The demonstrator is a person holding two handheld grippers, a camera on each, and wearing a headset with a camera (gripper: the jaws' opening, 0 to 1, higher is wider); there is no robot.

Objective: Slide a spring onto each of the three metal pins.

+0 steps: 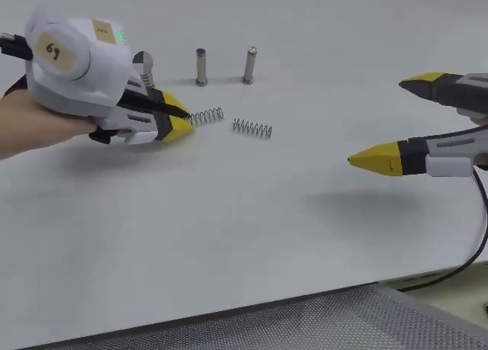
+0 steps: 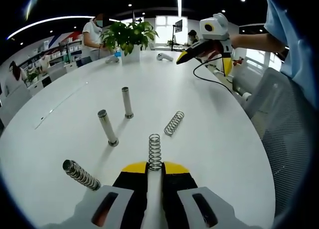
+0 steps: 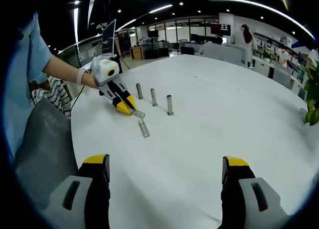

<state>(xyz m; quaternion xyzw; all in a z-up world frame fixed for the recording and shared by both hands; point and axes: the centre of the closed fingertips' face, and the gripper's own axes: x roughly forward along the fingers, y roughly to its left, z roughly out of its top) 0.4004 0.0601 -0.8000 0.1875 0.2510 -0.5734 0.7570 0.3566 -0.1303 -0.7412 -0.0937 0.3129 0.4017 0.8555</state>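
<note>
1. Table (image 1: 229,236): white, smooth.
2. Left gripper (image 1: 183,126): jaws pinched on one end of the held spring (image 2: 155,151), which juts straight ahead of the tips. Right gripper (image 3: 164,164): jaws spread, empty, well apart from the work.
3. Near bare pin (image 2: 107,127) and far bare pin (image 2: 127,102) stand ahead-left of the left tips. The sleeved pin (image 2: 79,174) is closer, left.
4. Springs: thin bright wire coils. Judged light, squashy, apt to roll. Grip one end gently, bore free. Spare spring (image 2: 173,122) lies ahead-right.

Three pins (image 1: 201,66) in row on table (image 1: 229,236); loose spring (image 1: 252,127) just before them.
</note>
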